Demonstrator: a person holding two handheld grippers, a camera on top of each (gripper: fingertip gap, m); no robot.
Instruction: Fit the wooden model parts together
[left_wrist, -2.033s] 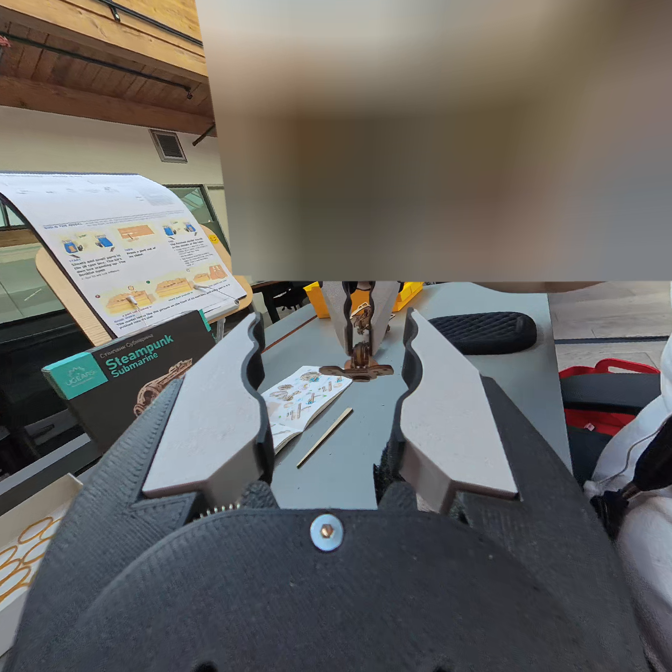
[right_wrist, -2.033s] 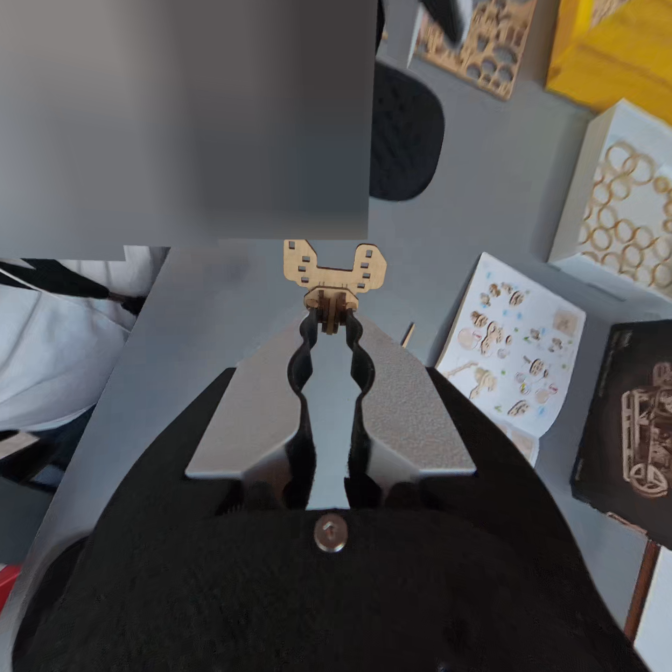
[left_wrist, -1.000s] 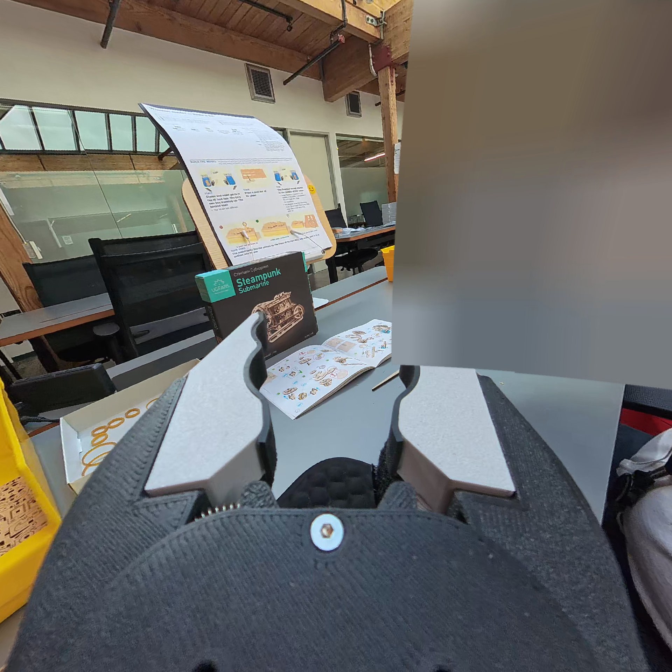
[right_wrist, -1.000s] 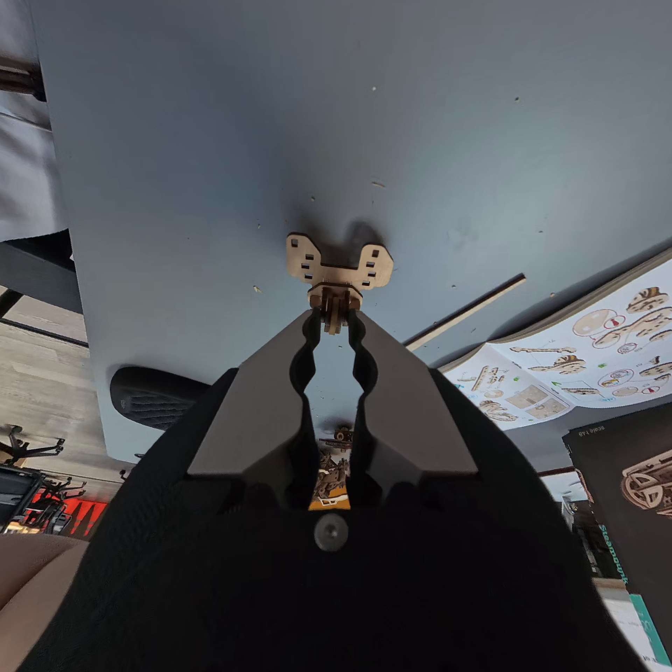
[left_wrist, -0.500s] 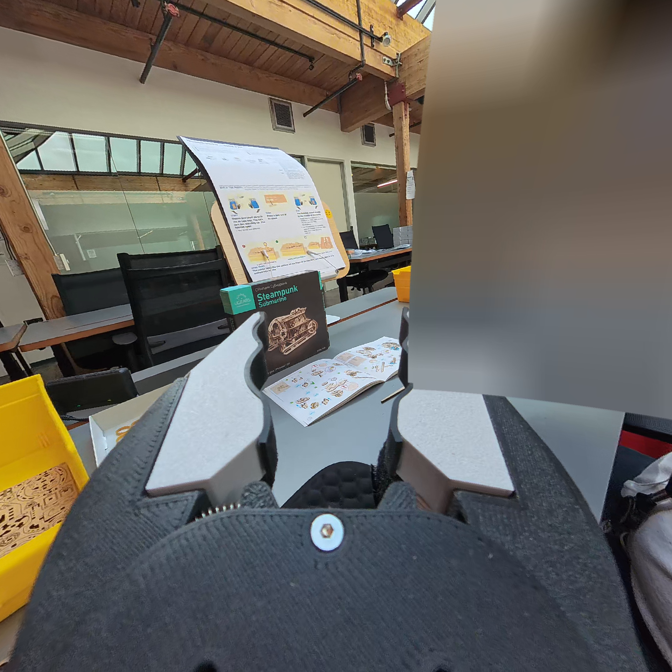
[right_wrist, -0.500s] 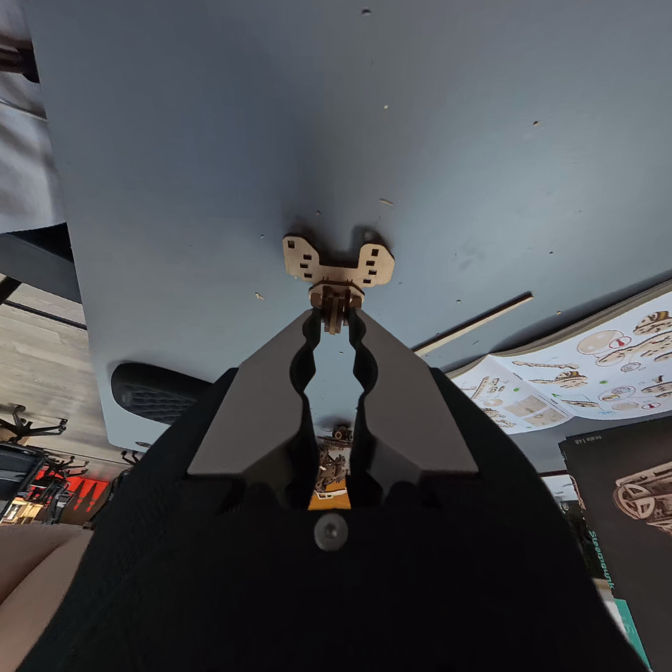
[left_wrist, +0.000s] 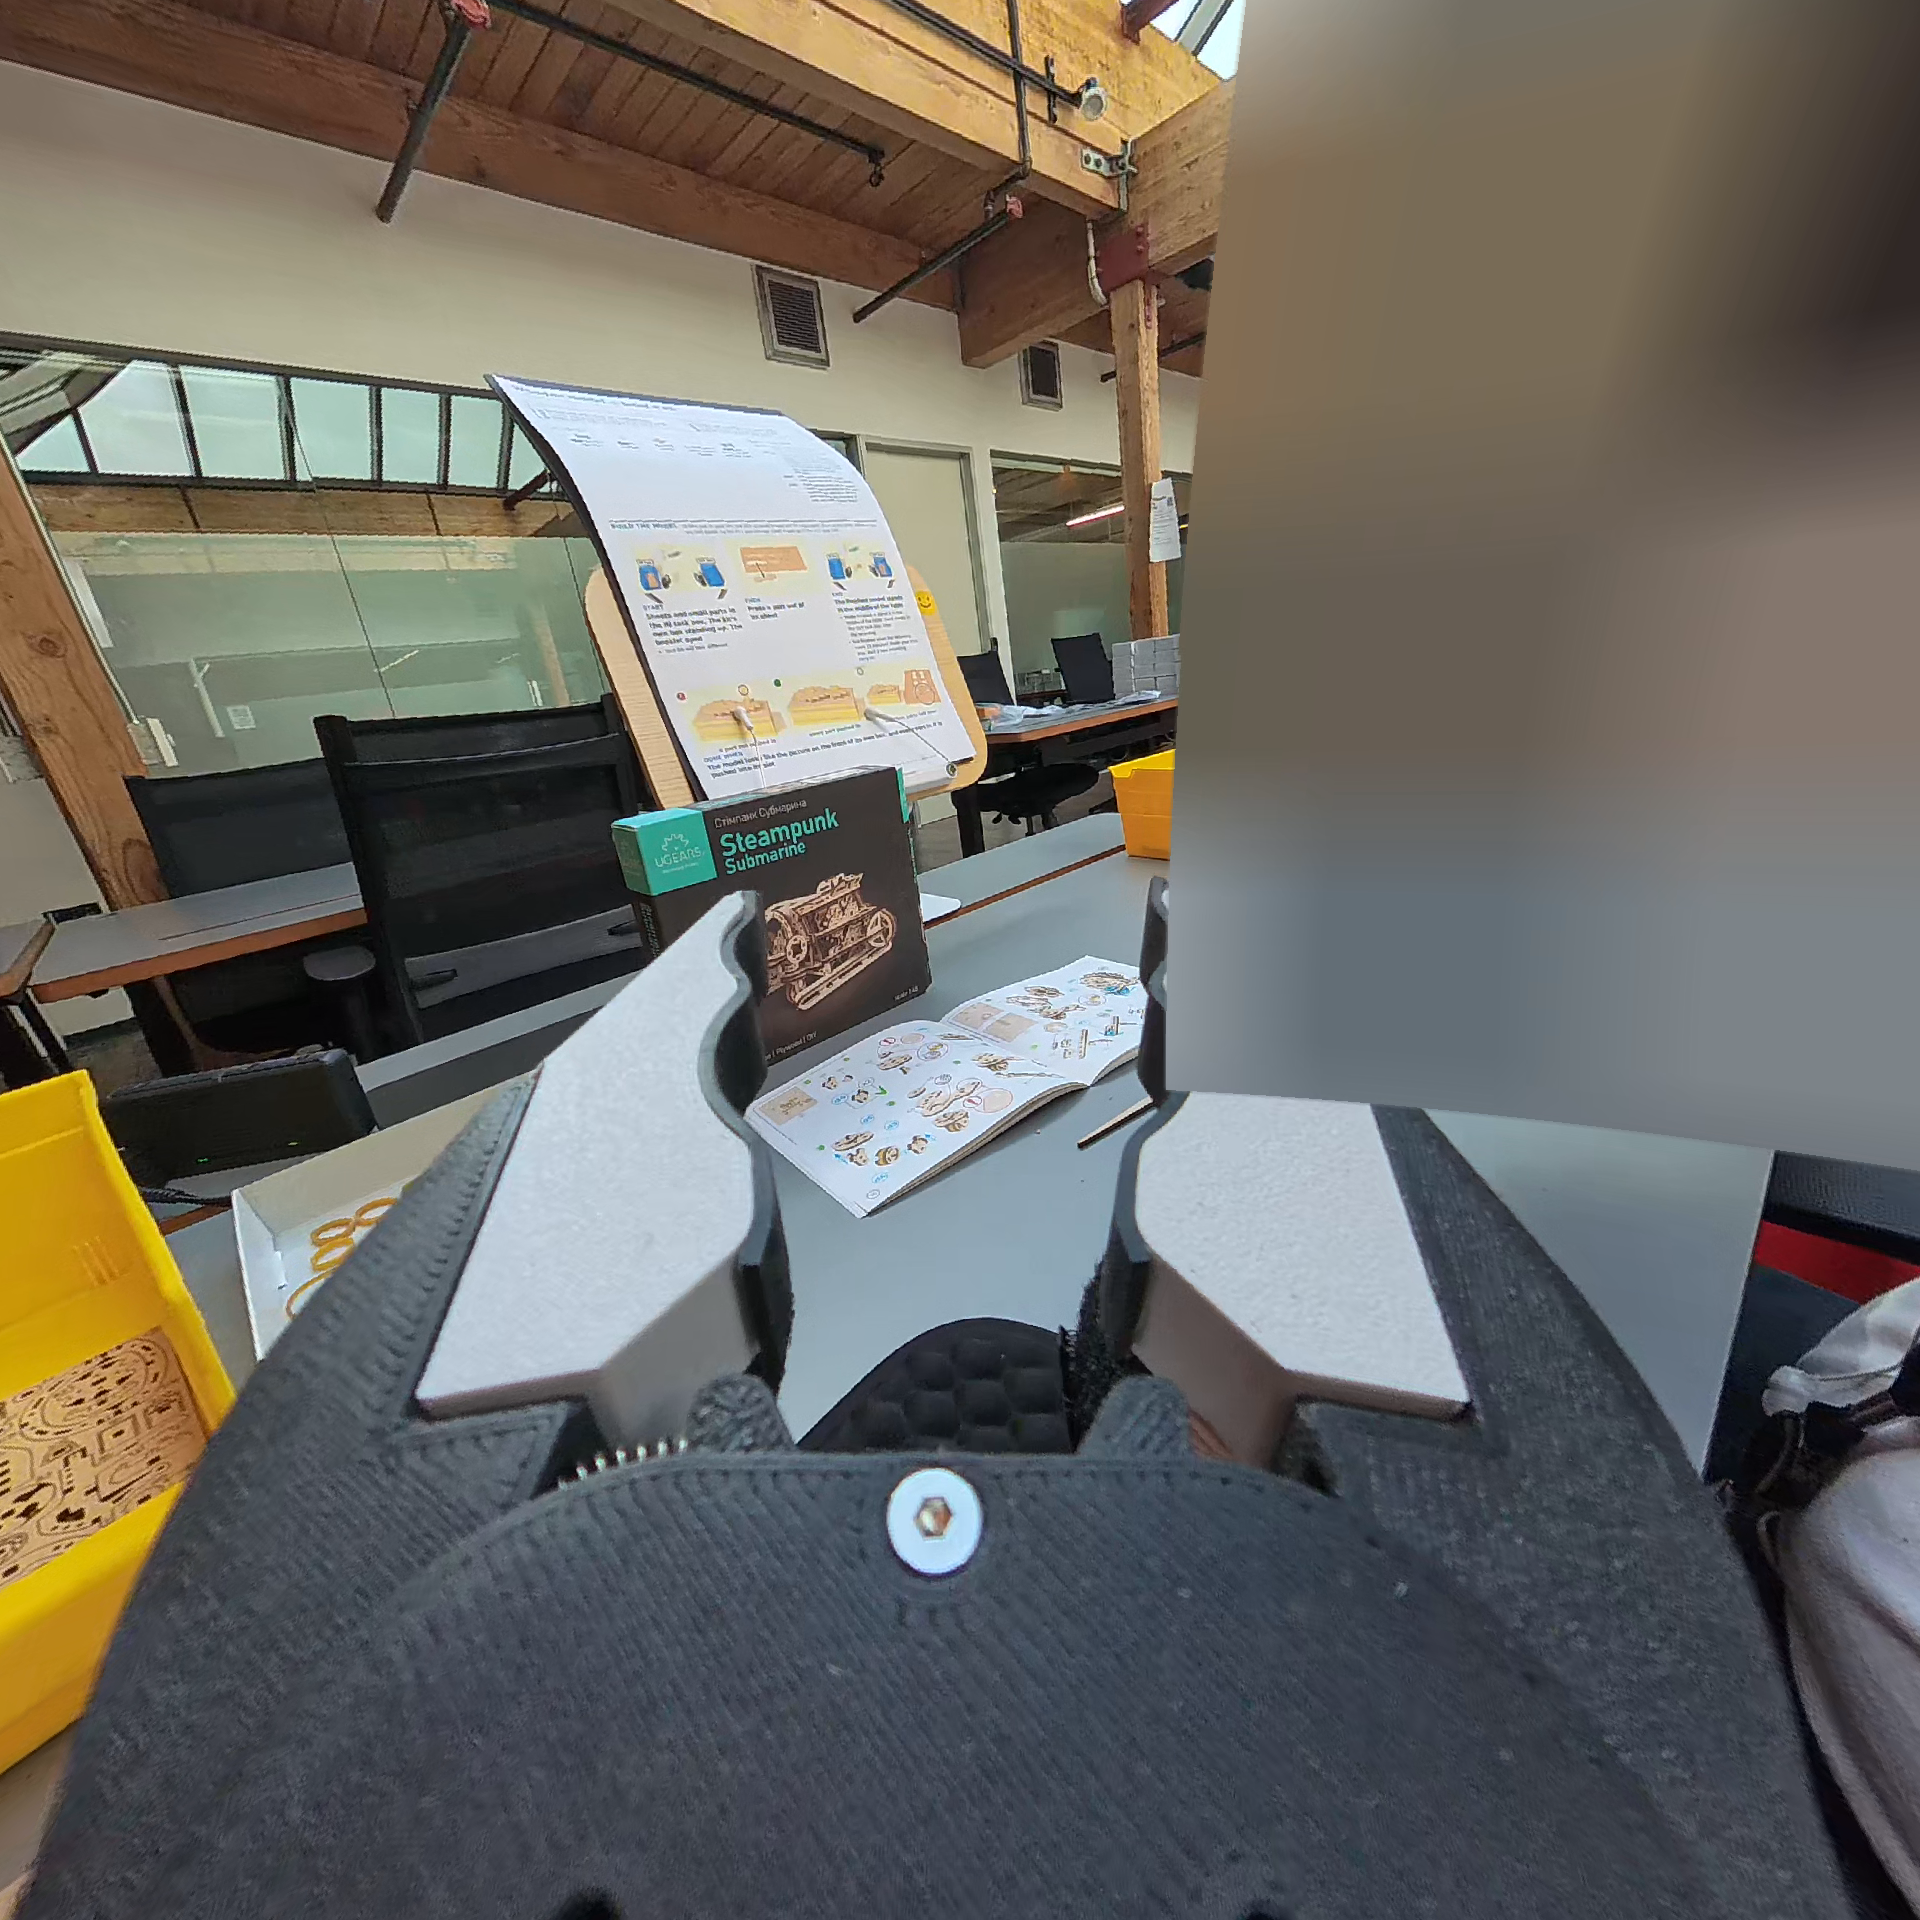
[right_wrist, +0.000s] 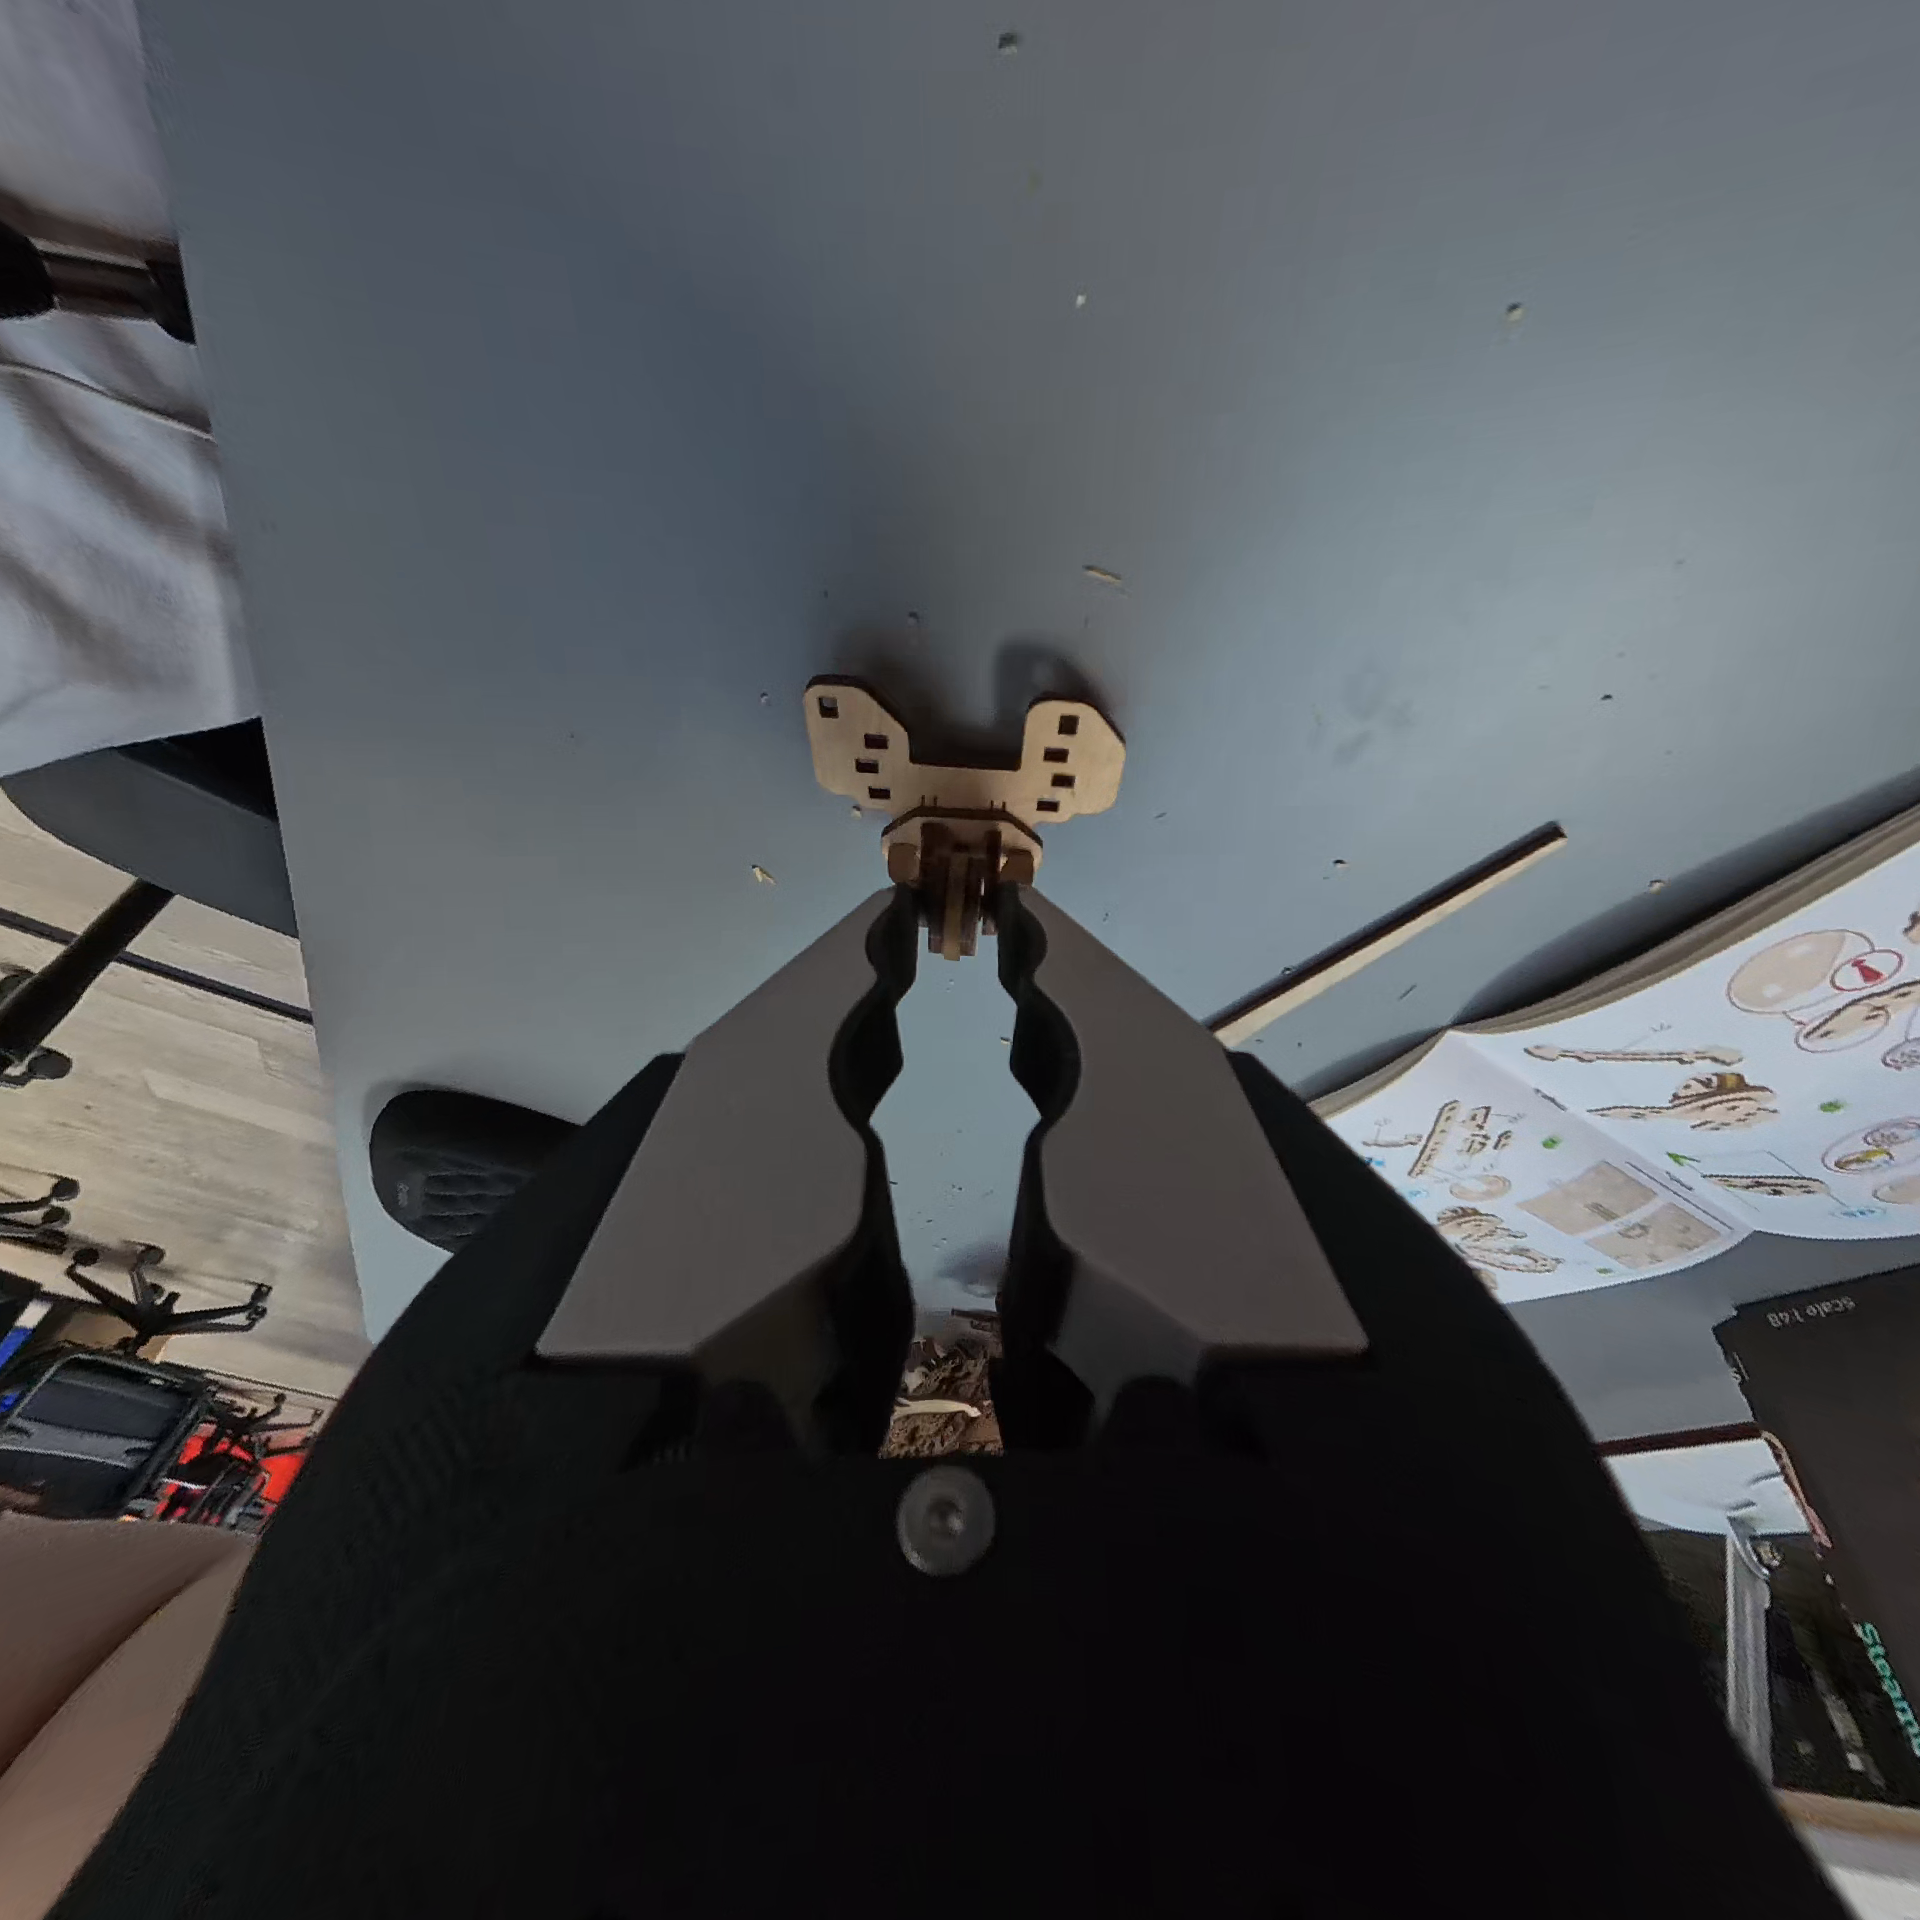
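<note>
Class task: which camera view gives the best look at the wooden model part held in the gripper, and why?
The right wrist view: the wooden model part sits centred and sharp, pinched in the right gripper, slots visible. The left wrist view does not show it; a blurred patch covers that side.

Left gripper: ribbed black printed body, one silver hex screw at centre, pale grey fingers with wavy black inner pads. Right gripper: black body, dark round screw, darker grey fingers, same wavy pads.
</note>
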